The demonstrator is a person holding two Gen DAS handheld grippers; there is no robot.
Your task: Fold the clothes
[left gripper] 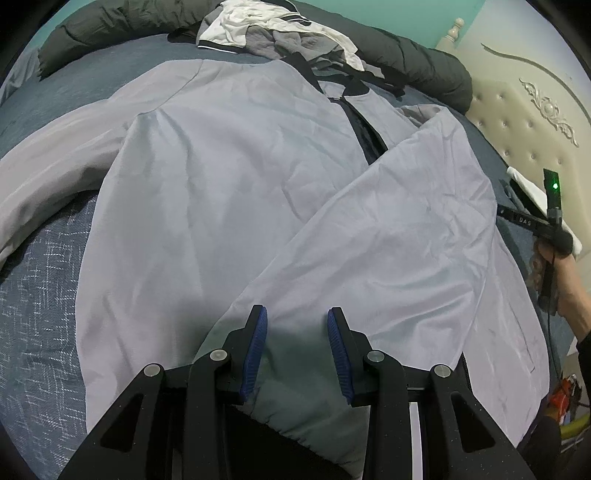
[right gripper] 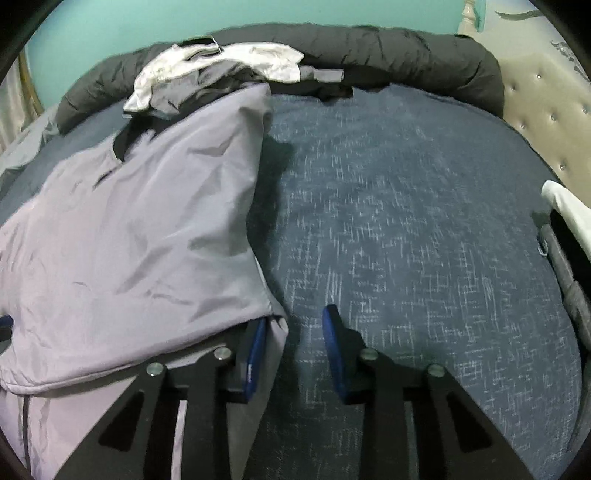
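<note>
A light grey jacket (left gripper: 229, 177) lies spread front-up on the blue bedspread (left gripper: 37, 295), its dark zip (left gripper: 365, 136) running up the middle. One sleeve (left gripper: 388, 229) is folded diagonally across the body. Its gathered cuff end fills the gap between the blue pads of my left gripper (left gripper: 297, 347), which is shut on it. In the right wrist view the jacket's side (right gripper: 129, 240) covers the left half. My right gripper (right gripper: 293, 347) stands open at that edge: a fold of cloth hangs against its left pad (right gripper: 255, 354), and the right pad (right gripper: 334, 350) is bare over the bedspread (right gripper: 424, 240).
A pile of white and grey clothes (left gripper: 273, 29) lies at the jacket's collar end, against a rolled dark quilt (right gripper: 406, 48). A padded headboard (left gripper: 517, 122) stands to the right. White and grey garments (right gripper: 569, 221) lie at the bed's right edge. A person's hand (left gripper: 569, 288) is at the right edge.
</note>
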